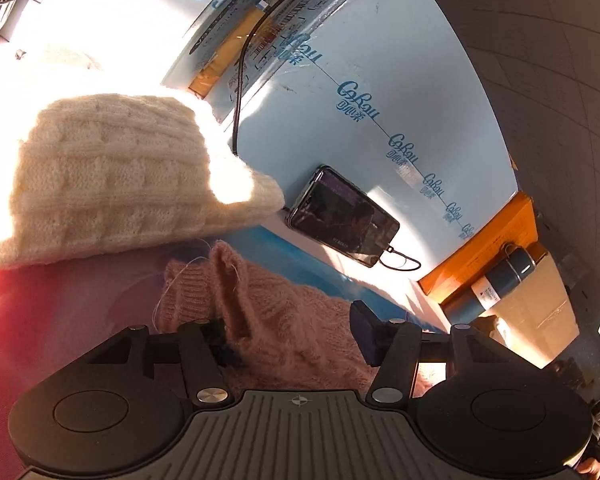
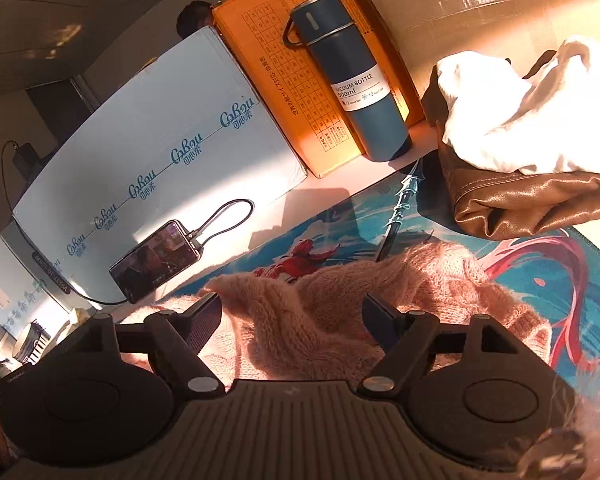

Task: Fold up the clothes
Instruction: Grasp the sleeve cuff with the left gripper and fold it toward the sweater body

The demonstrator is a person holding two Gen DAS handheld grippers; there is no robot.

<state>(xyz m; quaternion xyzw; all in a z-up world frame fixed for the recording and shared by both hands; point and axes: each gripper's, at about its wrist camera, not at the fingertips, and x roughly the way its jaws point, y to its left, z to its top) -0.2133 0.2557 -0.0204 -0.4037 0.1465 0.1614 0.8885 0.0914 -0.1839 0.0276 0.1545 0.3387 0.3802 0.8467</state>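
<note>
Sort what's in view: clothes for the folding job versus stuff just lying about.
For the job: pink sweater, cream knit sweater, white garment, brown leather jacket.

Lying about: phone with its cable, vacuum bottle, blue box, orange box.

I see the pink sweater (image 2: 332,312) as fuzzy, hairy knit w/ loose threads; cream sweater (image 1: 112,176) is chunkier ribbed knit, soft & matt. Mat (image 2: 580,292) looks like smooth printed fabric, low sheen. Brown jacket (image 2: 520,196) reads glossy leather, creased; white cloth (image 2: 520,120) on it plain matt. Bottle (image 2: 352,76) is matt-painted metal w/ paper label. Blue box (image 2: 160,140) & orange box (image 2: 284,80) are cardboard, blue one w/ shiny tape. Phone (image 2: 156,260) glossy glass. My grippers' fingers (image 2: 204,320) matt black plastic.
</note>
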